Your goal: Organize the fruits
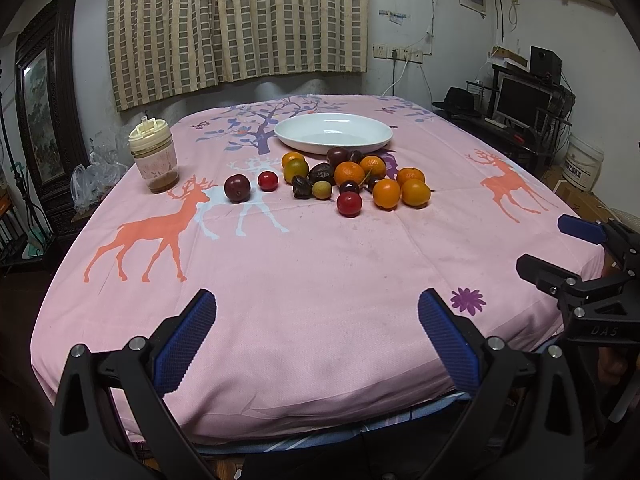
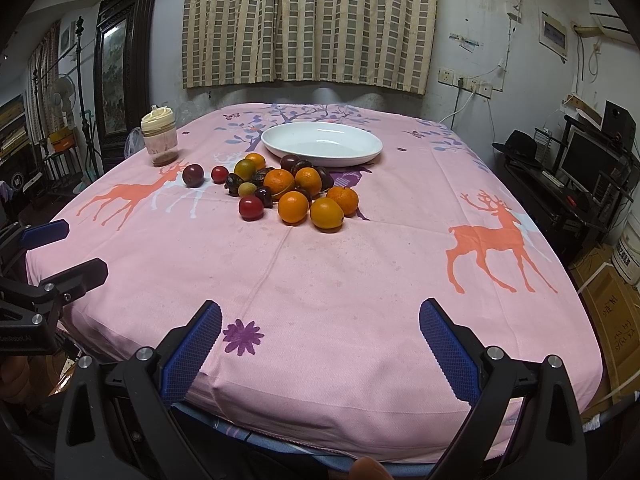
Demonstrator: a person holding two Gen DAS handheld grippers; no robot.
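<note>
Fruits (image 1: 352, 180) lie before the dish (image 1: 334, 133); jar (image 1: 153, 155) far left.

Fruits (image 1: 352, 178) heaped loose — just before empty white dish (image 1: 334, 133)

Checked curtains (image 1: 236, 20) hang closed on a stained white wall (image 2: 472, 20). A dark framed picture (image 1: 40, 92) stands left; a monitor (image 1: 522, 98) sits right.
</note>
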